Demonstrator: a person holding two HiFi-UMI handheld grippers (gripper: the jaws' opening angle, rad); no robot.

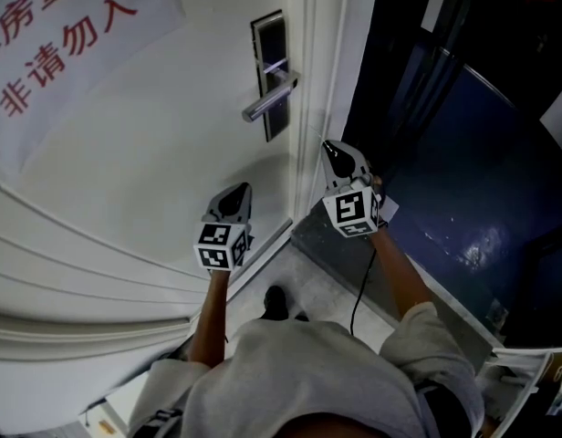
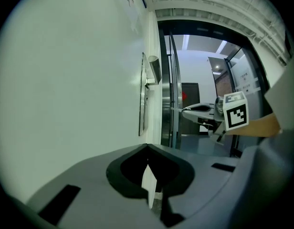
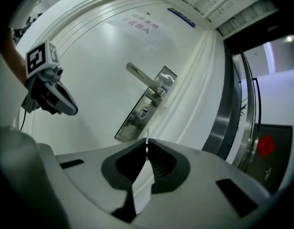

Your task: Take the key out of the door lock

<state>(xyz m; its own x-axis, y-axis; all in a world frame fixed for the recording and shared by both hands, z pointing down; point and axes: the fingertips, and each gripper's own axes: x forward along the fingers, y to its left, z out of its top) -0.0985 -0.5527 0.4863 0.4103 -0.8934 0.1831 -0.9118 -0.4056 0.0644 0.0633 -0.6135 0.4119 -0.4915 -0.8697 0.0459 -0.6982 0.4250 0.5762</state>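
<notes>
So we're standing at the white door (image 1: 126, 172), a gripper in each hand. The right gripper (image 1: 331, 150) is out by the door's edge, below the lock plate (image 1: 272, 71) and not touching it. Its jaws are pinched together, and in the right gripper view a thin metal sliver sticks out from between the tips. We take that to be the key (image 3: 147, 142), seen edge-on. The keyhole (image 3: 143, 111) on the plate looks empty from that view, so the key is out of the lock and clamped in the right gripper. The lever handle (image 1: 267, 101) sits above the keyhole, sticking out from the plate.

The left gripper (image 1: 236, 192) hangs further left in front of the door panel, lower than the handle and well clear of the lock. Its jaws are closed tip to tip with nothing between them. There's a paper sign (image 1: 62, 35) with red characters taped up on the door's upper left.
</notes>
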